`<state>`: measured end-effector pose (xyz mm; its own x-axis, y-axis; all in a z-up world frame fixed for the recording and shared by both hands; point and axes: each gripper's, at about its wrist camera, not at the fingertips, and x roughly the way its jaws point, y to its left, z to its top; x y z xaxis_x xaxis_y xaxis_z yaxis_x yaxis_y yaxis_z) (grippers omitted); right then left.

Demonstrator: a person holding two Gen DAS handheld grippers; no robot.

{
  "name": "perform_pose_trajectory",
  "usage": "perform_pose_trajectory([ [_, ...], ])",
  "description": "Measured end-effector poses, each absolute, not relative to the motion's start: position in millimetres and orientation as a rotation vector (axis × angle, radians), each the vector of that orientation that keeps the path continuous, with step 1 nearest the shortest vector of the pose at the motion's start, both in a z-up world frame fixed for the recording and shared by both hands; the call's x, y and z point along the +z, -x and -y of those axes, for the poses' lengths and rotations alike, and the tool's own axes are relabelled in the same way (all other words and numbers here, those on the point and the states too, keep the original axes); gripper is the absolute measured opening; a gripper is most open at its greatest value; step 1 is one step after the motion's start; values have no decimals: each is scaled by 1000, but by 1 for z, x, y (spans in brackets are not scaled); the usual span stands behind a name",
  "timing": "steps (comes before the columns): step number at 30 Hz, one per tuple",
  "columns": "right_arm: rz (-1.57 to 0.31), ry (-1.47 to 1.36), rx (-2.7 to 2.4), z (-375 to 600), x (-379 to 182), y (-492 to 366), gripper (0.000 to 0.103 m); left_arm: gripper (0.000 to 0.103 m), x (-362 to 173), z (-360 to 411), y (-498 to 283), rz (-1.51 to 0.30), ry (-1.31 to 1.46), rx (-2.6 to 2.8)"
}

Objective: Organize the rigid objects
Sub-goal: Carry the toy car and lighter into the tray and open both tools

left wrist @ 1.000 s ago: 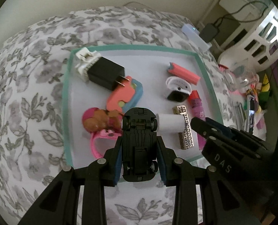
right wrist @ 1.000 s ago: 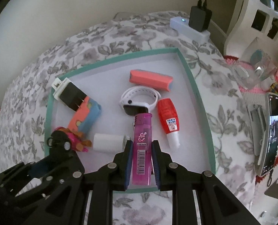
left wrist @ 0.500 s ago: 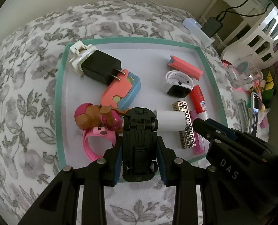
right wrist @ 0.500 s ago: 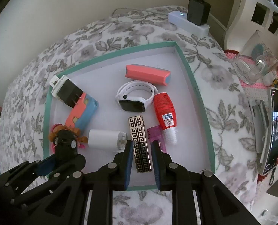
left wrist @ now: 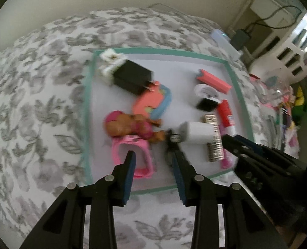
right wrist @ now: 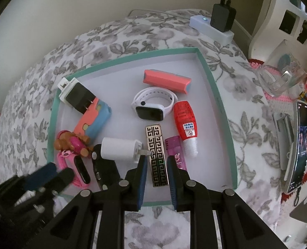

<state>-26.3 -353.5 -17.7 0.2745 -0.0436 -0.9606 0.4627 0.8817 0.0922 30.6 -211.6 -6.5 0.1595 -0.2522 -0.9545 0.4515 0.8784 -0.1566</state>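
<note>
Released since a moment ago, the black toy car (right wrist: pixel 103 166) no longer sits between the fingers of the left claw (left wrist: pixel 152 155); it lies tipped on its side on the floor of the teal-rimmed tray (right wrist: pixel 219 103), near the front edge. It is wedged between the pink wristband watch (right wrist: pixel 80 170) and the white charger cube (right wrist: pixel 120 150), touching the cube. The left claw's jaws have just been opening and stand apart above the pink band, gripping nothing, with the car just beside the right-hand finger. Against the watch lies a small brown dog figure (right wrist: pixel 70 143). The charger's prongs reach the gold patterned lighter (right wrist: pixel 155 141), which lies flat and shows in the narrow gap of the right claw (right wrist: pixel 156 158); that claw is drawn together as far as it goes, and whether its pads touch the lighter I cannot tell. A purple lighter (right wrist: pixel 175 149) and a red bottle (right wrist: pixel 185 122) lie just to the right. Farther back are a white smartwatch (right wrist: pixel 151 105), a coral block (right wrist: pixel 165 79), a coral-and-blue case (right wrist: pixel 93 122) and a black plug adapter (right wrist: pixel 79 99). The tray rests on a floral cloth (right wrist: pixel 153 27)
</note>
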Motion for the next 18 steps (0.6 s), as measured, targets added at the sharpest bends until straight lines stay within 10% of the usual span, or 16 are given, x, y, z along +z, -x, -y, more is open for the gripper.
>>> perform_pose_trajectory([
  [7,-1257,-315,-367,336,-21,26,23,59,-5,178,-42,-1279,-167,-362],
  [11,-1237,-277,-373,328,-21,24,54,81,-15,164,-47,-1291,-159,-303],
  [18,-1212,-214,-356,309,-22,21,76,94,-28,144,-55,-1281,-146,-216],
])
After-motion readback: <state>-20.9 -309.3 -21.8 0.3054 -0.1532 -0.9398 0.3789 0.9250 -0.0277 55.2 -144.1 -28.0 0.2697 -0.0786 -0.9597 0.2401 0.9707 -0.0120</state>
